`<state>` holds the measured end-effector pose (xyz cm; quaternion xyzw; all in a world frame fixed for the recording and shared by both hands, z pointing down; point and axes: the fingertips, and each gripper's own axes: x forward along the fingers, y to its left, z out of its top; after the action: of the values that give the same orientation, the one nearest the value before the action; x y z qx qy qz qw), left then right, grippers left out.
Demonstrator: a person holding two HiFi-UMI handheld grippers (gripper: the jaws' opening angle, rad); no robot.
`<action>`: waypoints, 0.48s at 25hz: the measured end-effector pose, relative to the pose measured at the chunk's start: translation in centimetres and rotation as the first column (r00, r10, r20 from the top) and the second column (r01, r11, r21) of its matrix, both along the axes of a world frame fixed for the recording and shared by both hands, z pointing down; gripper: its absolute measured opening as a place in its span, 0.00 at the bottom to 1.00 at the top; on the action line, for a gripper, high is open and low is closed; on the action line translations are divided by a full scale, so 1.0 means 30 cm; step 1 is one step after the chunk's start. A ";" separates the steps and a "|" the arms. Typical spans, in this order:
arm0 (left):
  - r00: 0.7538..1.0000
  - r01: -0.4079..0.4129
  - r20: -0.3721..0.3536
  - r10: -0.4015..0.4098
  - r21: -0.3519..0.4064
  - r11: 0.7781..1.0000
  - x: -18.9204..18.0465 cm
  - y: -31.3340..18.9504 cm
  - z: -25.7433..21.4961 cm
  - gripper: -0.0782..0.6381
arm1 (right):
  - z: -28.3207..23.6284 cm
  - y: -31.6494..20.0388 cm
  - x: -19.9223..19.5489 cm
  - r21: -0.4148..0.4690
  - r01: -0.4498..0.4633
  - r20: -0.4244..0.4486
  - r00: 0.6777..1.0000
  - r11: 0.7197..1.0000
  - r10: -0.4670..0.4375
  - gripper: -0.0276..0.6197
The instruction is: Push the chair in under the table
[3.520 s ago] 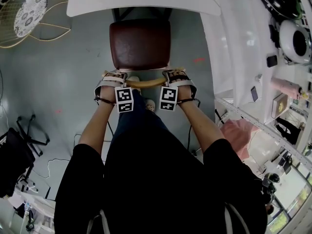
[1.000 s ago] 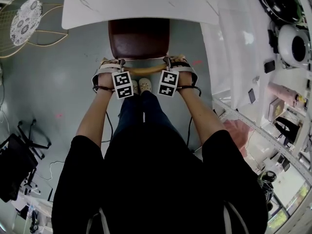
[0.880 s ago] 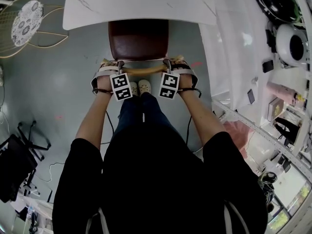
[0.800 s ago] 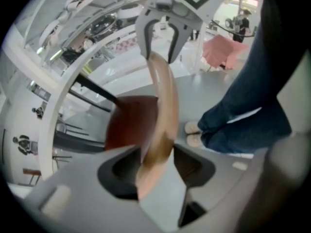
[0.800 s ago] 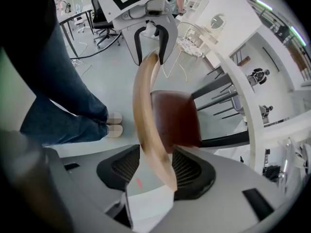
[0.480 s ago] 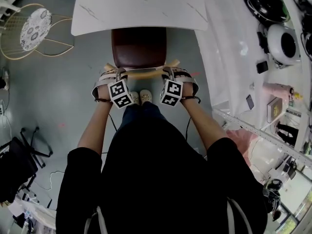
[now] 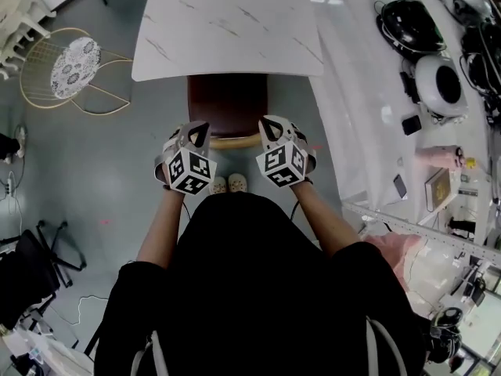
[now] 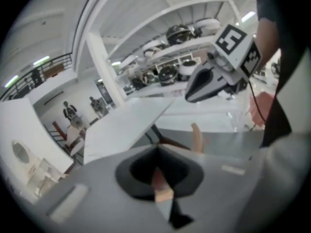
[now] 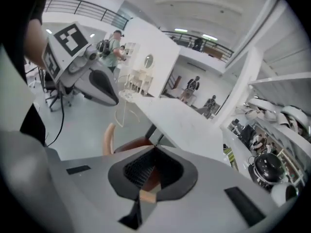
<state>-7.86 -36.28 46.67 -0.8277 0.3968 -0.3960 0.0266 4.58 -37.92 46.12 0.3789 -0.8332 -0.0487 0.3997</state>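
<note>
The chair has a brown seat [image 7: 227, 100] pushed mostly under the white marble table [image 7: 227, 26]. Its curved wooden backrest [image 7: 235, 141] still shows in front of the table edge. My left gripper [image 7: 197, 128] hangs above the backrest's left end, apart from it, its jaws closing until they meet on nothing. My right gripper [image 7: 271, 124] does the same above the right end. In the left gripper view the left gripper [image 8: 156, 147] is shut, with the backrest [image 8: 197, 137] beyond it. The right gripper view shows the right gripper [image 9: 155, 147] shut, empty, above the seat [image 9: 129, 144].
A gold wire chair [image 7: 70, 65] stands left of the table. A long white counter [image 7: 368, 77] with black and white appliances [image 7: 442, 84] runs along the right. A black stand [image 7: 31, 257] sits on the grey floor at left. My shoes [image 7: 227, 184] are just behind the chair.
The chair slid further under the table. Both grippers then let go of the backrest, rose above it, rolled and closed empty.
</note>
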 end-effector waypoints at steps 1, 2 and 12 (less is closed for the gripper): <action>0.999 0.023 -0.032 -0.022 0.031 0.999 -0.001 -0.009 -0.051 0.12 | -0.057 -0.011 -0.004 0.026 -0.024 0.047 0.999 0.999 0.023 0.08; 0.997 0.047 -0.068 -0.043 0.060 0.997 -0.003 -0.016 -0.102 0.12 | -0.113 -0.020 -0.008 0.050 -0.048 0.097 0.994 0.998 0.043 0.08; 0.906 0.261 -0.399 -0.141 0.266 0.928 -0.048 -0.035 -0.577 0.12 | -0.542 -0.029 -0.041 0.160 -0.250 0.504 0.853 0.955 0.139 0.07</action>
<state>-9.29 -37.34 29.36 -0.8268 0.5366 -0.1641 0.0404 3.35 -38.80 29.87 0.5035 -0.8533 -0.0025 0.1356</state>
